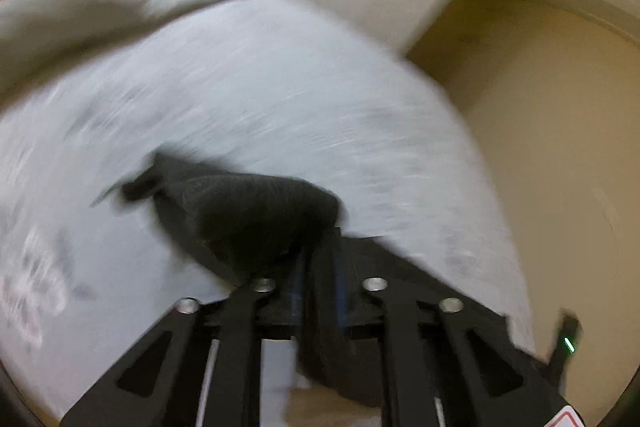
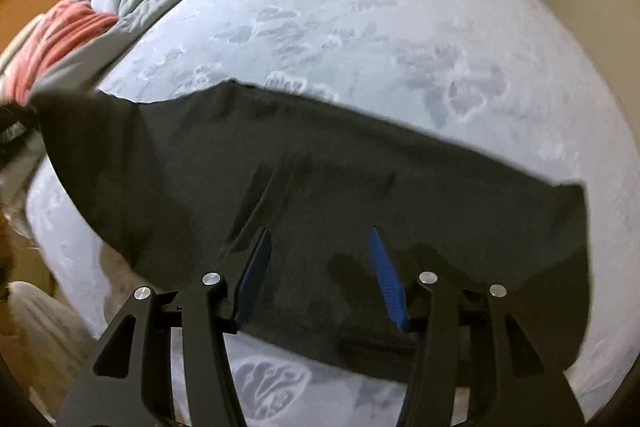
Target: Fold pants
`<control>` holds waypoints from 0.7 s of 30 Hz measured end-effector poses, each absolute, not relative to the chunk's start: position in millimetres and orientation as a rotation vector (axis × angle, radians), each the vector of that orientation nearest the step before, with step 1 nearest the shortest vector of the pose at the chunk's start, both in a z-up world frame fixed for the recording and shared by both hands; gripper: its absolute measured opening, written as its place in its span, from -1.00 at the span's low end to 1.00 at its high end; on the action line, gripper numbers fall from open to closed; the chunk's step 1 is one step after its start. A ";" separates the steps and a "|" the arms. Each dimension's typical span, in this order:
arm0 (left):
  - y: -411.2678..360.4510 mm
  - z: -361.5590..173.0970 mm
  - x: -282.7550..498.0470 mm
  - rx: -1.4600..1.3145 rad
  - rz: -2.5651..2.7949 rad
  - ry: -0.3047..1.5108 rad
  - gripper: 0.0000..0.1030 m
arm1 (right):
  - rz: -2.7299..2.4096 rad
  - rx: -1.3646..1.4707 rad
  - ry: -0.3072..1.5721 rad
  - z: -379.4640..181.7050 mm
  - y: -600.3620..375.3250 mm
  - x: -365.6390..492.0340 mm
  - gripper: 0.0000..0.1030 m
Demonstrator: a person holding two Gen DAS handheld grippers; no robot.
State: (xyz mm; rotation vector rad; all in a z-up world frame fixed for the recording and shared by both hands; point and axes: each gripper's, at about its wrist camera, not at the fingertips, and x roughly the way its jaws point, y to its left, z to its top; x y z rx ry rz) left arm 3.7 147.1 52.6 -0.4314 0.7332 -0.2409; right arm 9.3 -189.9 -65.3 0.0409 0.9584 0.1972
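Folding dark pants on the bed: left corner lifted, right side let go.

The step wanted the pinched corner carried across level and laid edge to edge, with the far side left flat. The left gripper (image 1: 316, 267) had its fingers pressed together on a bunch of the pants (image 2: 320, 187), lifted, it seemed through the blur, off the pale bedspread (image 2: 360, 27). The right gripper (image 2: 320, 267) hung with fingers spread, holding nothing, over the pants, which lay along the near edge of the bed.
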 end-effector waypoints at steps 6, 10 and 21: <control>15.9 49.1 -24.4 -0.084 -0.477 0.749 0.06 | 0.025 0.201 0.910 -58.0 -269.8 14.7 0.28; 12.7 42.1 -28.7 -0.015 -0.440 0.751 0.23 | 0.051 0.284 0.892 -54.6 -288.4 9.4 0.28; 224.2 -12.4 3.1 -0.771 -0.100 0.937 0.78 | 0.203 0.095 0.885 -46.9 -208.9 13.7 0.59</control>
